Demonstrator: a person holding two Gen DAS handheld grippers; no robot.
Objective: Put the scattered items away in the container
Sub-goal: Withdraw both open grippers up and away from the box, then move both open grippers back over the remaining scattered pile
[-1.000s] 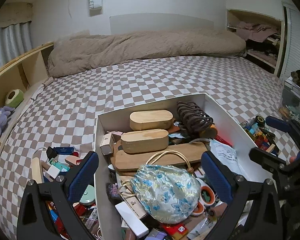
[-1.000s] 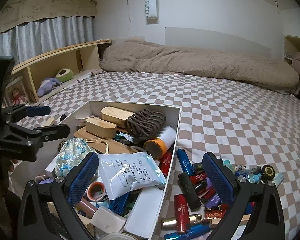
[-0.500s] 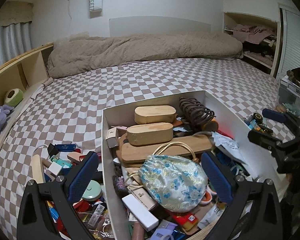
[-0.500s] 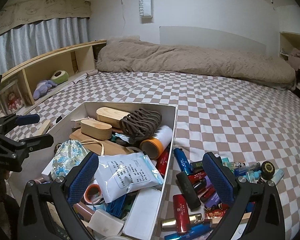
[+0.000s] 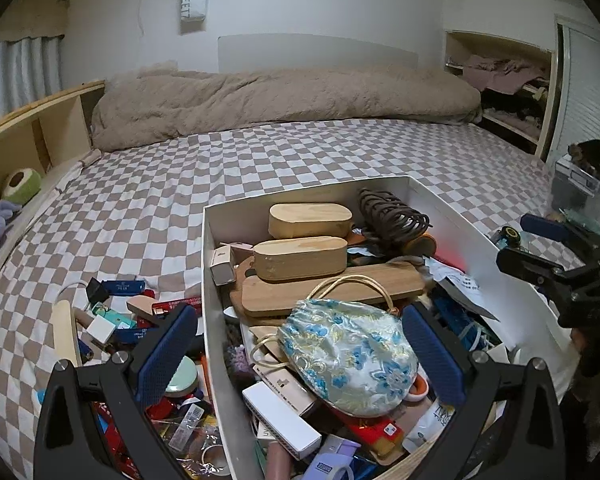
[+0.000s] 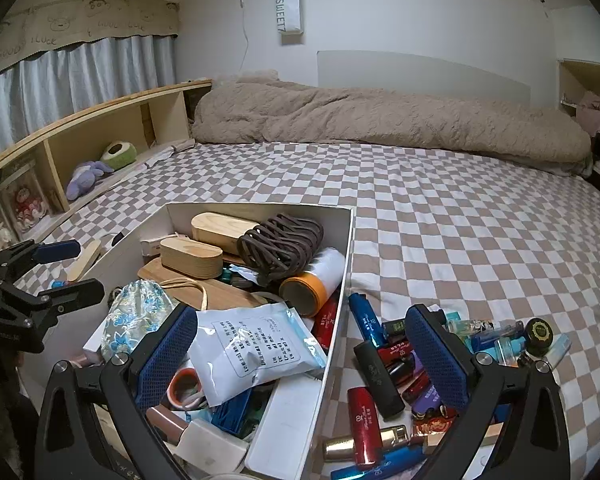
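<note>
A white box [image 5: 212,272] [image 6: 346,248] sits on the checkered bed, piled with wooden cases [image 5: 300,258], a floral pouch [image 5: 348,354] [image 6: 138,312], a brown coil [image 6: 280,242] and a white packet [image 6: 256,350]. My left gripper [image 5: 298,350] hangs open over the box's left wall and the pouch, holding nothing. My right gripper [image 6: 300,354] is open above the box's right wall, straddling the packet and loose lighters [image 6: 376,372]. More loose small items [image 5: 116,320] lie left of the box. Each gripper also shows in the other's view, the right gripper [image 5: 548,248] and the left gripper [image 6: 60,268].
A tan duvet [image 6: 380,120] lies across the far end of the bed. A wooden shelf [image 6: 80,136] with plush toys [image 6: 92,172] runs along the left. An open closet [image 5: 500,84] and a clear bin [image 5: 580,192] stand at the right. Checkered sheet [image 6: 460,220] stretches beyond the box.
Both cameras have shifted slightly, with the box drifting right in the left wrist view and the scene dropping in the right wrist view. Both grippers stay open and nothing was taken hold of.
</note>
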